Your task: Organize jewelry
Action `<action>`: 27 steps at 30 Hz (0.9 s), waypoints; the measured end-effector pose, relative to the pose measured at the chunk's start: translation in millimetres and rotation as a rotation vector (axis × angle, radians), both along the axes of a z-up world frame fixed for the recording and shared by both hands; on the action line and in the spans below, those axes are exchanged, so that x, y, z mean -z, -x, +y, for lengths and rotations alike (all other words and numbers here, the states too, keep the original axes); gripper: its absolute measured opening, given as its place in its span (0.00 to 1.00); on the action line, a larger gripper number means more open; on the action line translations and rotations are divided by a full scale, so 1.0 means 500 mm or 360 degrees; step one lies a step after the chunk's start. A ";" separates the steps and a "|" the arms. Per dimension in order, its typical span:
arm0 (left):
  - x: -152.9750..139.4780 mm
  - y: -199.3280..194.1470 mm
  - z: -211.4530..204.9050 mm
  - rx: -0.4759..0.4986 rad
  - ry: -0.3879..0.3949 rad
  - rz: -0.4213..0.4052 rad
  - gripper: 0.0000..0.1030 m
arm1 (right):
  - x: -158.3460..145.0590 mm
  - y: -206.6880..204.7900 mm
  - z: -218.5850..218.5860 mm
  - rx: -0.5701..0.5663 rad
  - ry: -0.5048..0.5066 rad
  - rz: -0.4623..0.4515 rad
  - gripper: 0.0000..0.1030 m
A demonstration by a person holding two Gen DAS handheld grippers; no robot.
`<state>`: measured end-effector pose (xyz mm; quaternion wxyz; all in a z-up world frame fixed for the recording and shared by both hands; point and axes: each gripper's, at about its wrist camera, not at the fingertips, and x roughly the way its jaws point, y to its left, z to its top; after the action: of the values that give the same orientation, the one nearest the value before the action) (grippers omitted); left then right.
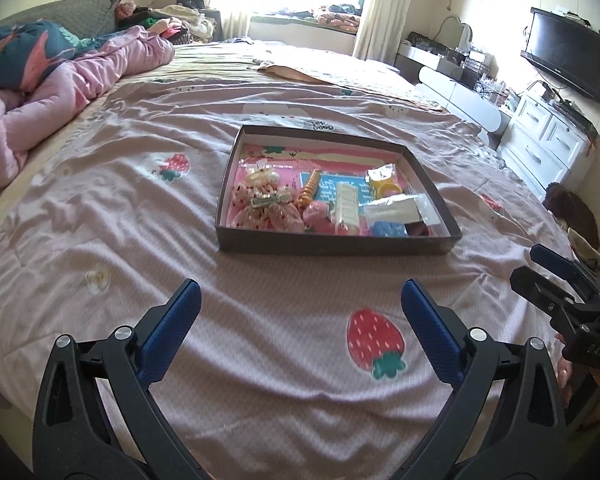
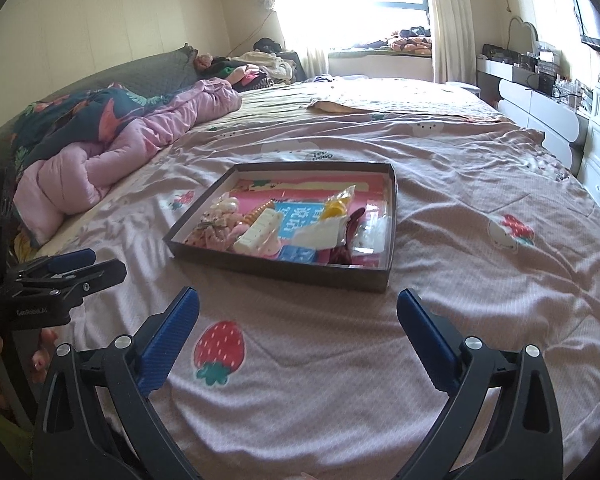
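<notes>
A shallow dark box [image 1: 332,242] lies on the bed, also in the right wrist view [image 2: 284,270]. It holds pink hair bows [image 1: 268,210], an orange spiral hair tie [image 1: 309,190], a white pill case [image 1: 347,204], a yellow ring in a bag [image 1: 384,184], a white packet [image 1: 392,207] and a blue block [image 1: 388,229]. My left gripper [image 1: 300,304] is open and empty, above the sheet in front of the box. My right gripper [image 2: 298,312] is open and empty, in front of the box; it also shows at the right edge of the left wrist view [image 1: 556,280].
The bed has a pink sheet with a strawberry print [image 1: 374,340]. A rolled pink quilt [image 1: 72,84] lies at the left. White drawers [image 1: 540,136] and a wall TV [image 1: 566,60] stand to the right. The left gripper shows at the left of the right wrist view [image 2: 72,268].
</notes>
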<state>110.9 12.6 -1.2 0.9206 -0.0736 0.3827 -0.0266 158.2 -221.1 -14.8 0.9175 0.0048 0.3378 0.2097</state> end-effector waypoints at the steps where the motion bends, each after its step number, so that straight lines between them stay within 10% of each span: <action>1: 0.000 0.003 -0.001 -0.0001 -0.0002 -0.0001 0.89 | 0.002 0.005 0.002 -0.0002 0.0003 0.0000 0.94; 27: -0.004 0.022 -0.010 0.0004 -0.0023 -0.0013 0.89 | 0.010 0.018 -0.001 0.0012 -0.0010 0.0039 0.94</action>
<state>100.1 7.4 1.0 0.9226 -0.0664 0.3792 -0.0252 149.3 -221.8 -20.0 0.9141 0.0114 0.3483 0.2072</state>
